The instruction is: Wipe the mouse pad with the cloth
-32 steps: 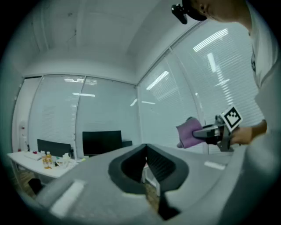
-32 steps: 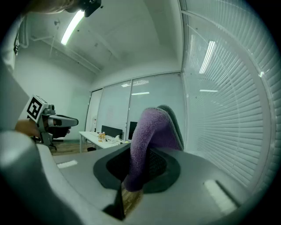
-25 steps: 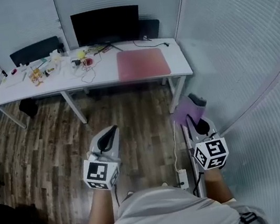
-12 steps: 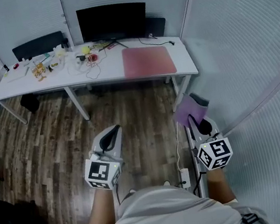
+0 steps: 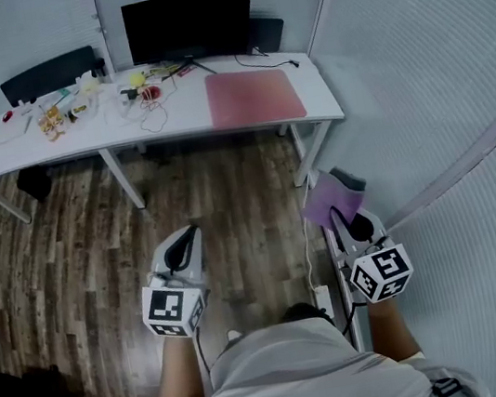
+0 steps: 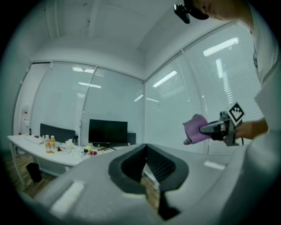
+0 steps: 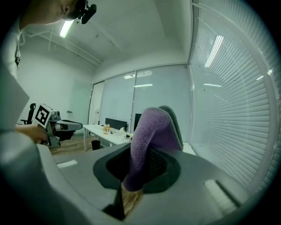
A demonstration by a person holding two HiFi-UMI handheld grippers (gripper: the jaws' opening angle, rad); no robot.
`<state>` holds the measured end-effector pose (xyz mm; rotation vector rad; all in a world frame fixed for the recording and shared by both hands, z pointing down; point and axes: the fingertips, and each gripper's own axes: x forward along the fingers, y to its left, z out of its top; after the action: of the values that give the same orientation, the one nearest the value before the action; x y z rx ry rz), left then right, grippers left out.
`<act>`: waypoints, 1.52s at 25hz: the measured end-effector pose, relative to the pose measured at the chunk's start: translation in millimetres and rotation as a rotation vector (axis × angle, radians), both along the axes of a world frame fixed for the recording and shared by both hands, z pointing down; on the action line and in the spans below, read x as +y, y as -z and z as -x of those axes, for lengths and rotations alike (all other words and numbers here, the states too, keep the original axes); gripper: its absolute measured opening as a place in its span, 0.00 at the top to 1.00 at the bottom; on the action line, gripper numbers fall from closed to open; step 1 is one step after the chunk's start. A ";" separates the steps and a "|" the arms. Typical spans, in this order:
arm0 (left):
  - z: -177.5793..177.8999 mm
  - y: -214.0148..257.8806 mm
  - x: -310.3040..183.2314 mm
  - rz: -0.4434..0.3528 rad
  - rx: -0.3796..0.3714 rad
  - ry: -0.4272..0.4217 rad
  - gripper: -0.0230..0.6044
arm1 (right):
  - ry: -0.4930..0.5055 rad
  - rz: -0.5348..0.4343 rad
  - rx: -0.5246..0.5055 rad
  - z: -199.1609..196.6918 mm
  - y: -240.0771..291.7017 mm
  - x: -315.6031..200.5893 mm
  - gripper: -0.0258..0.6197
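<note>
The pink mouse pad [image 5: 254, 96] lies on the right part of the white desk [image 5: 106, 136], far ahead of me. My right gripper [image 5: 344, 211] is shut on a purple cloth [image 5: 328, 196] that sticks up between its jaws; the cloth [image 7: 151, 140] fills the middle of the right gripper view. My left gripper [image 5: 181, 249] is shut and holds nothing; in its own view the jaws meet at the tip [image 6: 145, 166]. Both grippers hang over the wooden floor, well short of the desk.
A black monitor [image 5: 189, 25] stands at the back of the desk, with bottles, cables and small clutter [image 5: 72, 104] on its left half. A black chair [image 5: 49, 78] is behind it. Frosted glass walls [image 5: 433, 67] close in on the right; a power strip [image 5: 321, 298] lies on the floor.
The head view has shifted slightly, so the desk sits a little higher and further left in frame. Both grippers keep the same pose, with the cloth still held.
</note>
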<state>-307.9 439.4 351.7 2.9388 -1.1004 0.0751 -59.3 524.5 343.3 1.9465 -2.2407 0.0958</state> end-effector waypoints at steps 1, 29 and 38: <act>-1.7 -6.8 -4.0 0.015 0.008 -0.001 0.96 | -0.005 0.018 0.002 -1.7 -5.6 -0.5 0.88; -252.3 -27.4 -189.5 0.033 -0.137 0.003 0.96 | 0.166 0.085 -0.138 -214.2 -74.3 -244.1 0.88; -294.1 -44.6 -264.3 0.071 -0.149 0.002 0.96 | 0.161 0.135 -0.172 -254.3 -114.1 -310.9 0.88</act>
<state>-13.9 175.0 396.3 2.9085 -1.0922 0.3318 195.0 213.6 457.4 1.7426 -2.4189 0.3965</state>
